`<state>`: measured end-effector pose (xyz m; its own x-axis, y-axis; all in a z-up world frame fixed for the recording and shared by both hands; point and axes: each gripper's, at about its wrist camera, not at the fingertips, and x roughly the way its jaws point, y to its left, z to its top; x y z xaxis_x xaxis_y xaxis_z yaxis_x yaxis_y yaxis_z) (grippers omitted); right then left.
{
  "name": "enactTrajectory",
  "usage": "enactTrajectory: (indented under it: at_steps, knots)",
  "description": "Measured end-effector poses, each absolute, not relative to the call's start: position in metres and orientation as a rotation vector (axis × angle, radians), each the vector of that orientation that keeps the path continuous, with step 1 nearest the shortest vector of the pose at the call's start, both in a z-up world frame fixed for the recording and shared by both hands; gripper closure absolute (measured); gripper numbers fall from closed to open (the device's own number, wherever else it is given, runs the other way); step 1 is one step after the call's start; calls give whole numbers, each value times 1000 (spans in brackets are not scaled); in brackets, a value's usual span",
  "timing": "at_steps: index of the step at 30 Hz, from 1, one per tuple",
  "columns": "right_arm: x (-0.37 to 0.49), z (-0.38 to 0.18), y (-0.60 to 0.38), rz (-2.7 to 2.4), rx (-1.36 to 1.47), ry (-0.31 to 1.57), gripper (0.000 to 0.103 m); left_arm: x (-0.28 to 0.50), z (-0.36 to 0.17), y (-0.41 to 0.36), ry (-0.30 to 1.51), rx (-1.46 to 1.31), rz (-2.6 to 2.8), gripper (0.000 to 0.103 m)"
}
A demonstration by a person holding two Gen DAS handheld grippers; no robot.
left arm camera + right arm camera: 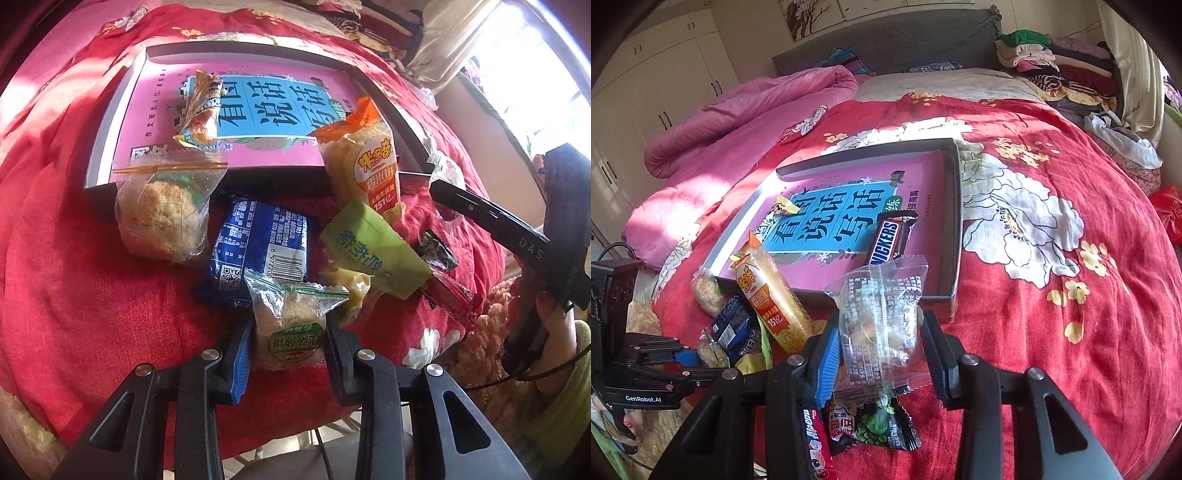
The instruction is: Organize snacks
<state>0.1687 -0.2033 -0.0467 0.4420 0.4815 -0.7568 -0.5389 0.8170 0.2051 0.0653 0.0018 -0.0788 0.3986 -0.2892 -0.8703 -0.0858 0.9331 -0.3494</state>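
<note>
Snacks litter red floral bedspread; each claw pinches a packet

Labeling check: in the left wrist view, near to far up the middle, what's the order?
Left gripper → small green-label packet → blue packet → grey tray edge → pink book.

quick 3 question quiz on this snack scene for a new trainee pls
1. True or false: the Snickers bar lies inside the box lid.
2. What does the right gripper hold? A) blue wrapper B) clear packet C) rice cracker pack
3. What sits between the fingers of the left gripper?

Key: 1 true. 2 B. 3 a small clear-wrapped cake with a green label.
</note>
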Motion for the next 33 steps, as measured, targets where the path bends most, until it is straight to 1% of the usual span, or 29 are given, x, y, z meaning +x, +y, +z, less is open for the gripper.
enactTrajectory:
  at_steps: [14,33]
  knots:
    - [168,-40,-212,623,-27,886,61,59,-60,-2,1084,-347,-168,68]
    - [161,-24,-211,638,-29,803,61,54,-19,6,875,-320,-176,68]
